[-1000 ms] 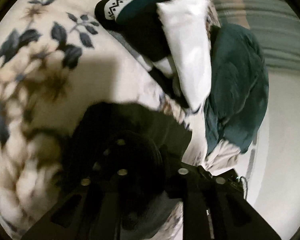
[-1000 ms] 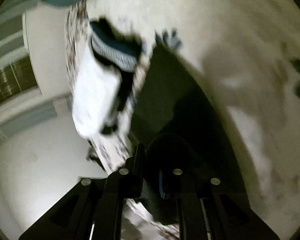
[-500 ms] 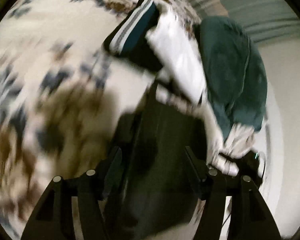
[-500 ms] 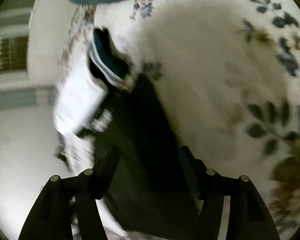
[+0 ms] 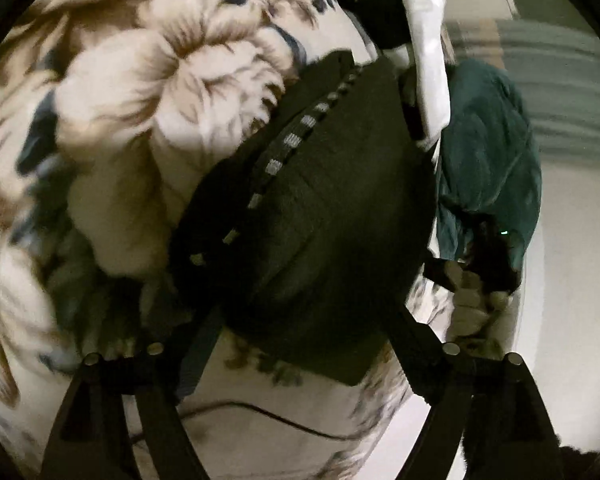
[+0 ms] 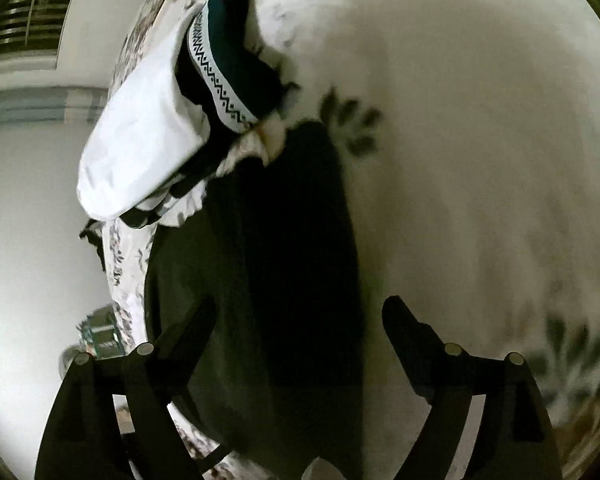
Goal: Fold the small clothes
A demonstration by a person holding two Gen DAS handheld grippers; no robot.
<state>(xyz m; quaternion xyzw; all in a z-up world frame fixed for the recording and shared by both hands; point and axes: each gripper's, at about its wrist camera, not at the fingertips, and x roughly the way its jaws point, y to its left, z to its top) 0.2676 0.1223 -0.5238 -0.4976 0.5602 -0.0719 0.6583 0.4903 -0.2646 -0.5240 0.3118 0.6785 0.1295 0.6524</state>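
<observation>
Release step, by the look of it: black garment (image 5: pixel 320 216) laid flat on the floral bedspread (image 5: pixel 148 92), folded to a compact slab with a dashed grey trim line running along one side. Left gripper (image 5: pixel 300 344) hovering over the garment's near edge, jaws opening, fingers (image 5: pixel 198 344) spread either side of the cloth and pressing on nothing. Right gripper (image 6: pixel 296 332) likewise above the same garment (image 6: pixel 260 280), jaws opening, nothing pinched between them. Next, probably one more fold or a transfer onto the stack: calls for closing on a free edge or corner, lifting only the top layer, and keeping the existing fold from slipping apart. Beyond the garment's far end, touching or nearly so, a pile (image 6: pixel 204 92) of folded pieces: a white one (image 6: pixel 140 136) and a dark teal one with a zigzag band (image 6: pixel 220 80). To the garment's side in the left view, a heap of dark green cloth (image 5: pixel 488 152) near the bed edge, perhaps still to be folded. Just beside the garment's near edge, a thin dark cord (image 5: pixel 260 416) lying across the bedspread; likely to snag a low finger. Soft, yielding bedding under everything, so pressing down risks gathering bedspread with the cloth.
</observation>
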